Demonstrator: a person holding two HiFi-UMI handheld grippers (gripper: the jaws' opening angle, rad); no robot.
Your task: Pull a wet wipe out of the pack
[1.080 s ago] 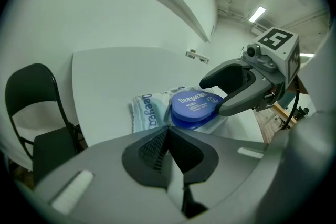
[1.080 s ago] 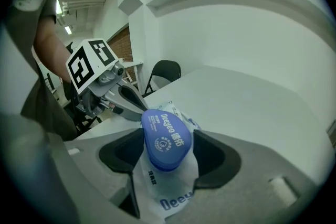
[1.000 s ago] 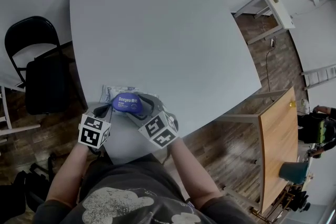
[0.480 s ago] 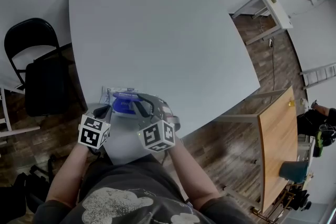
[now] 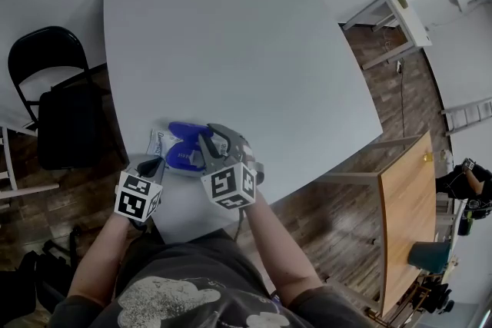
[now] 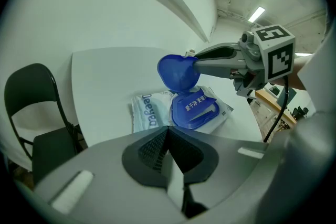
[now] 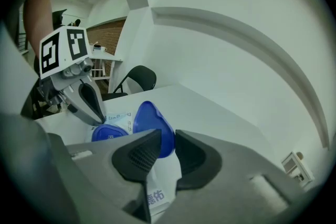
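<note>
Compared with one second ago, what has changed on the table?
The right gripper closed on the blue lid and swung it up and open. The left gripper stayed shut in place, and the wipe pack did not move.

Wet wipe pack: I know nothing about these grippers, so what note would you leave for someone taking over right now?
Left gripper: jaws shut, tip at the left end of the pack. I cannot tell whether it pins the pack down.
Right gripper: jaws shut on the blue lid, which is flipped up.
The pack lies flat near the person's edge of the table.
Done: lid open.
Left: release the lid, pinch a wipe at the opening and pull it out. No wipe shows yet.
</note>
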